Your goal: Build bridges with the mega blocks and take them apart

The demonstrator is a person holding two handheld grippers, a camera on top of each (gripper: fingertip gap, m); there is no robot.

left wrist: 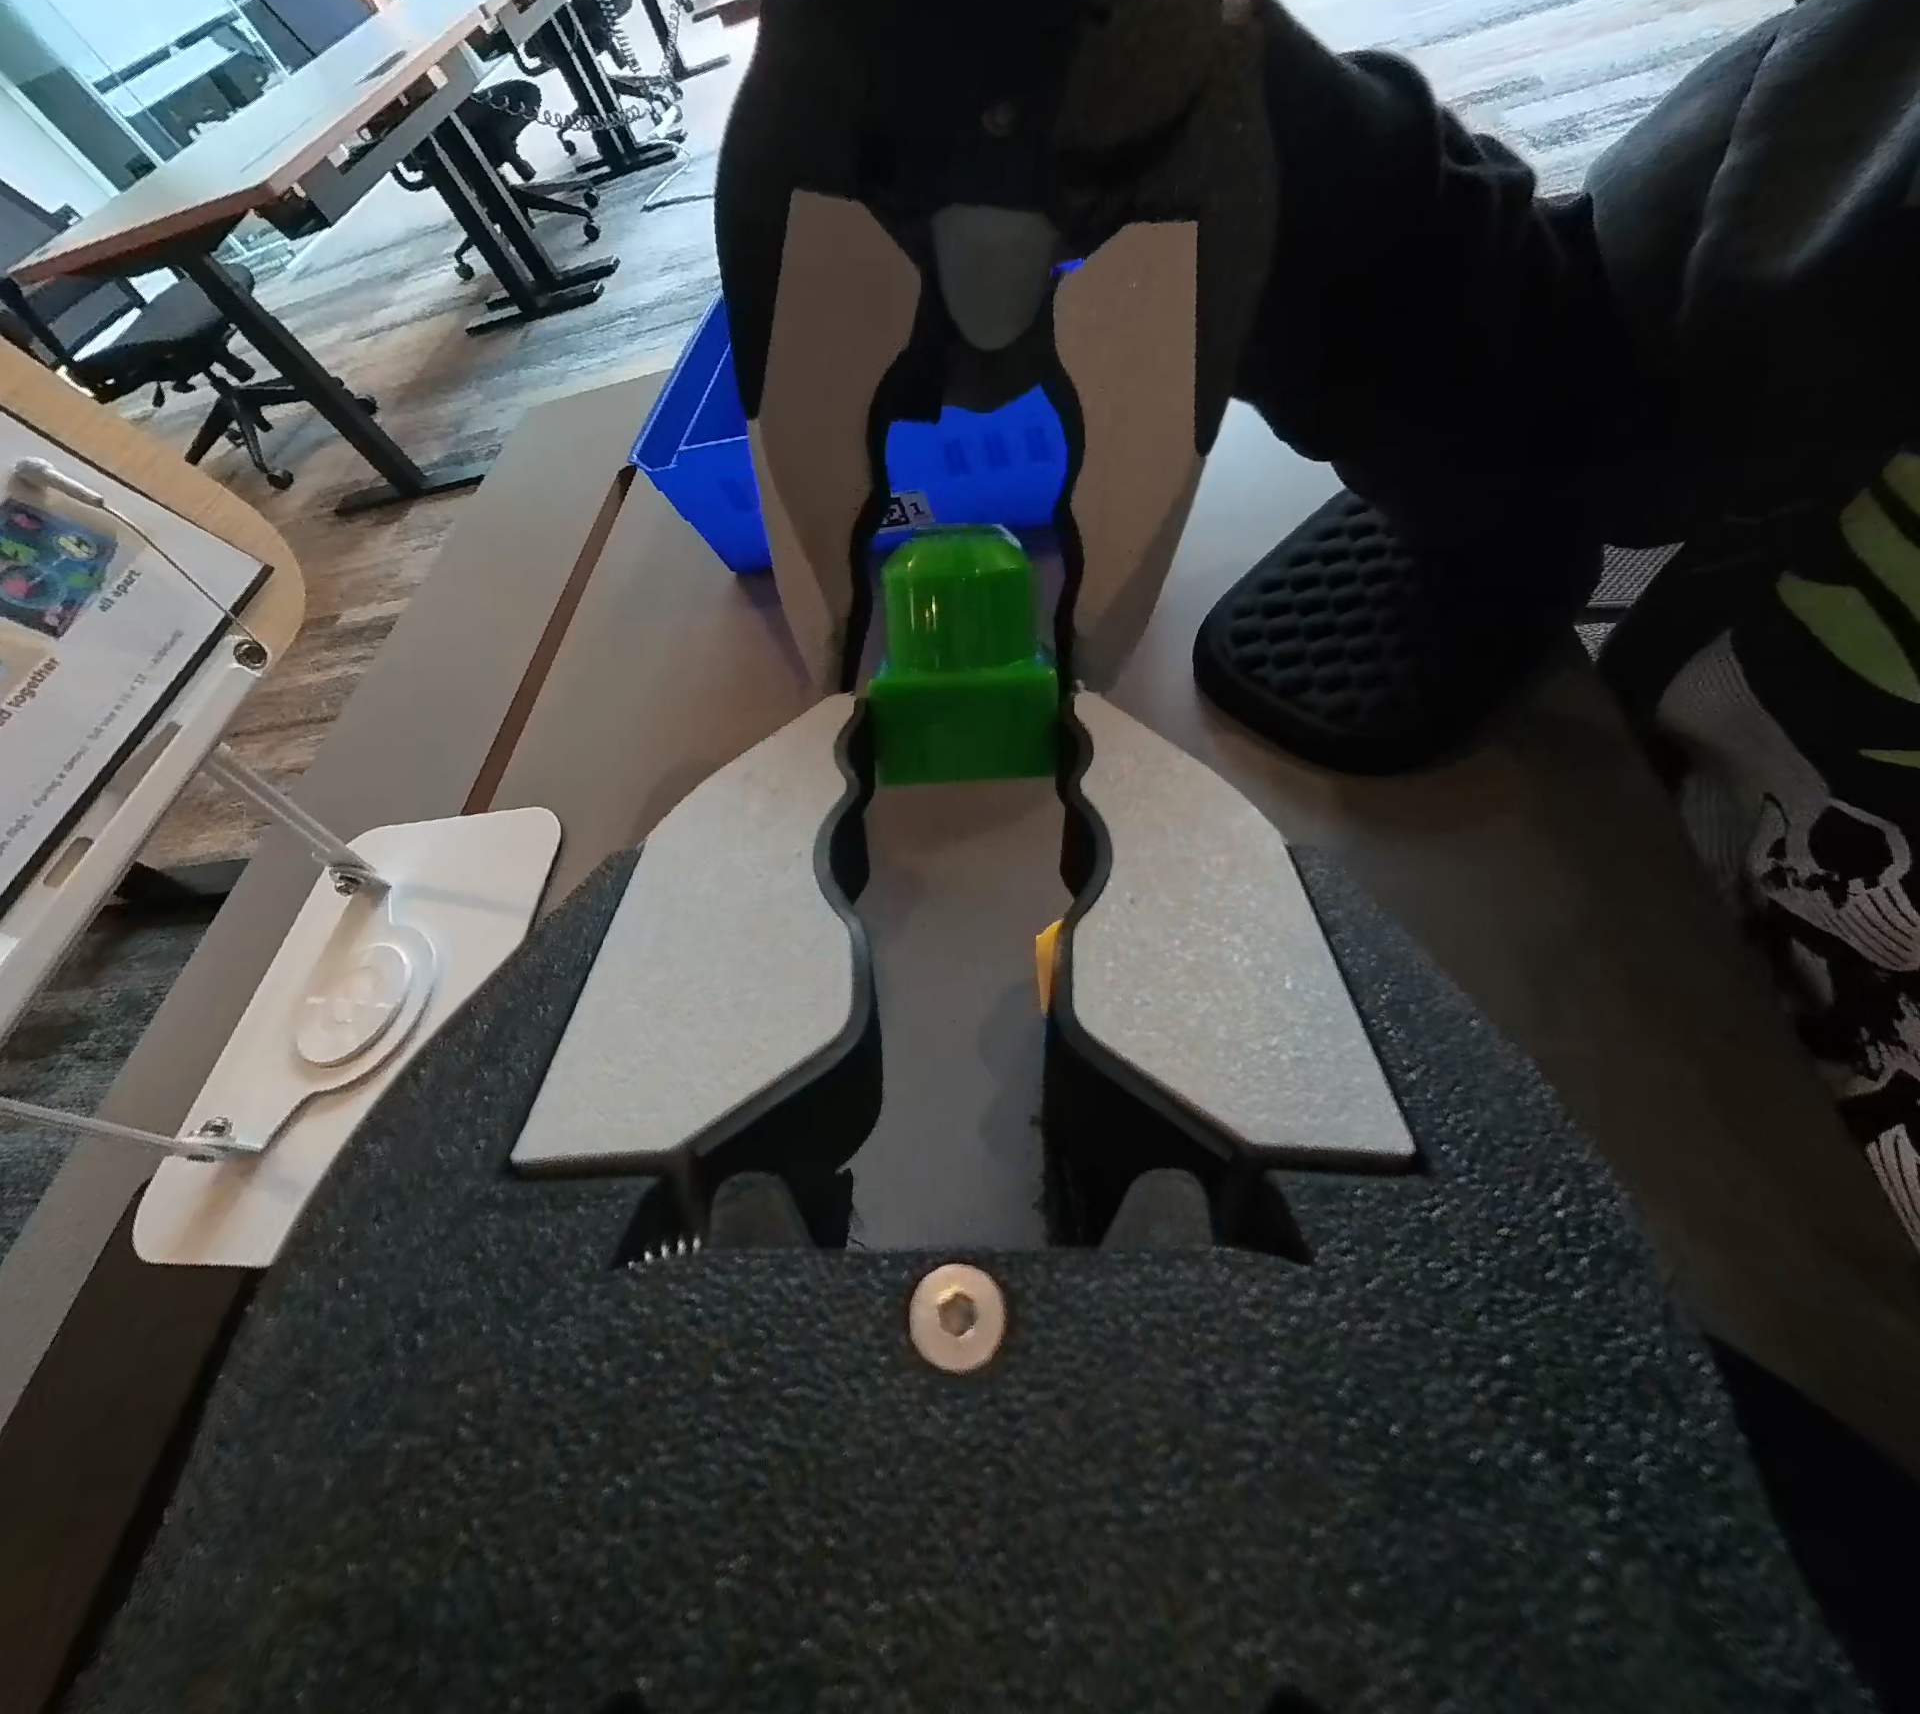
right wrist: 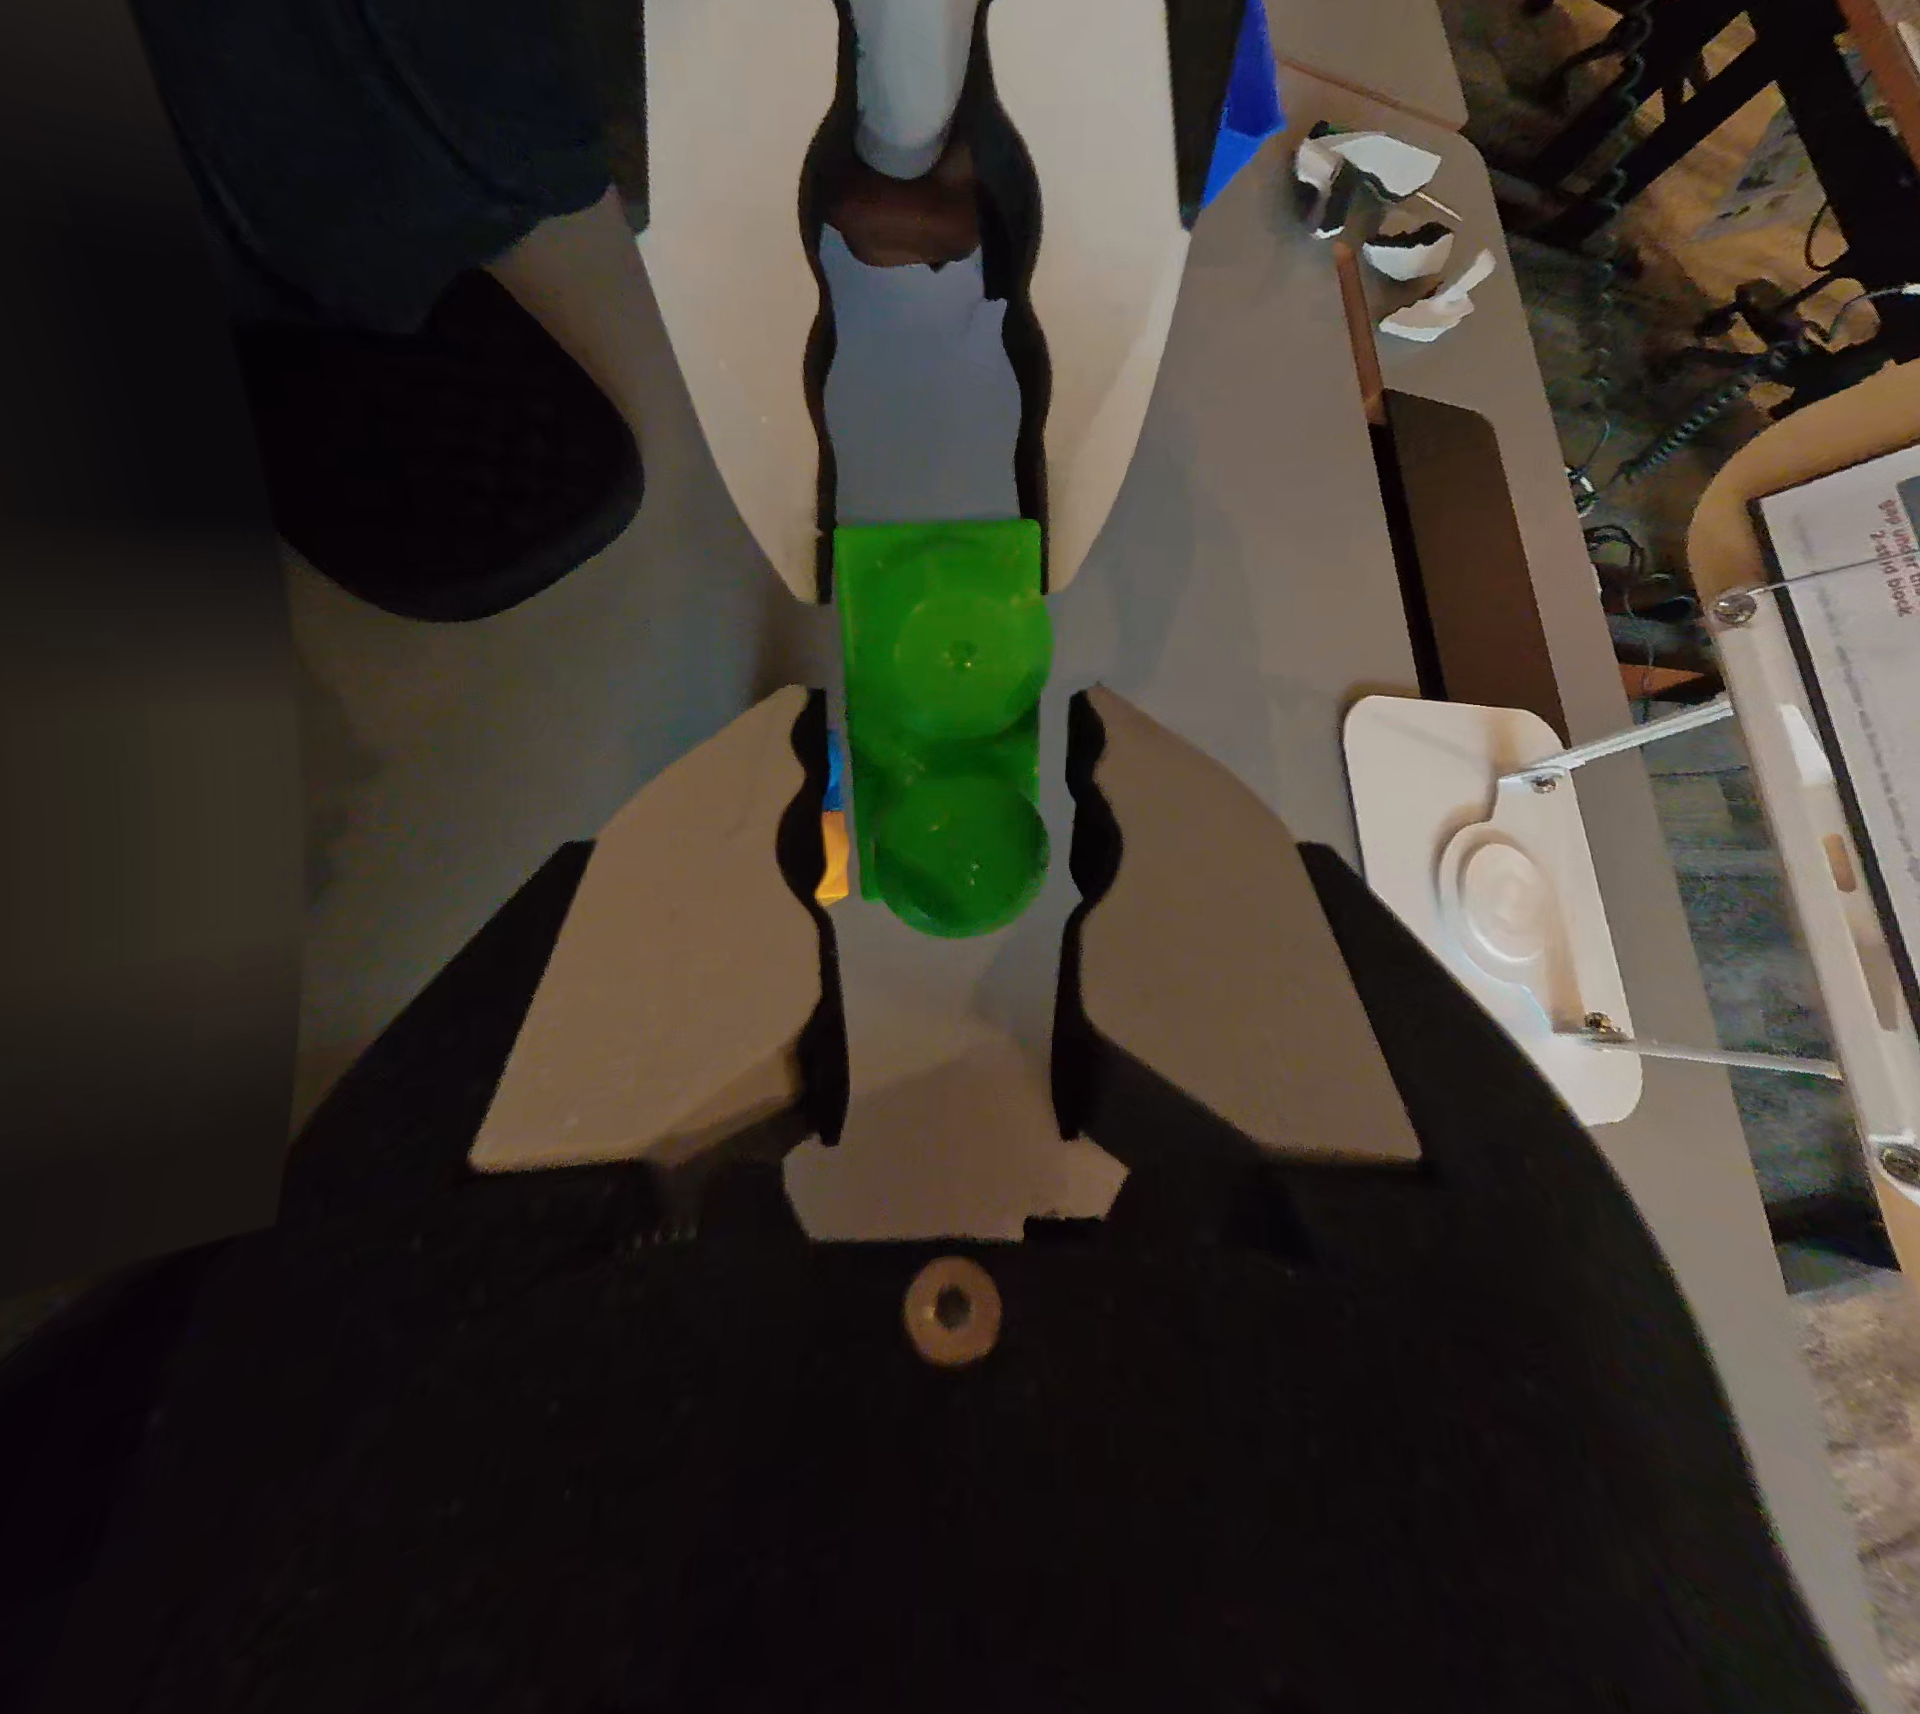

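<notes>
- The flat grey table point(left wrist: 665, 656) fills the middle of both views and is the working surface for the build.
- A blue plastic bin point(left wrist: 698, 469) sits at the far edge of the table, upper centre of the left wrist view, probably there to hold spare blocks.
- The left gripper point(left wrist: 961, 734), with grey plates and black wavy pads, enters from the bottom of its own view. Its jaws are narrowed until the pads press the base of the block on both sides, apparently to steady it.
- The right gripper point(right wrist: 943, 719), of the same make, looks straight down. Its jaws straddle the near end of the same block with a thin gap on each side, so it seems not to grip yet.
- The bright green two-stud plastic mega block point(right wrist: 940, 625) lies at frame centre, studs up and level, pinched at one end and flanked at the other.
- Small orange and blue block edges point(right wrist: 831, 875) peek out beside and under it, so the green piece likely spans or caps a support.
</notes>
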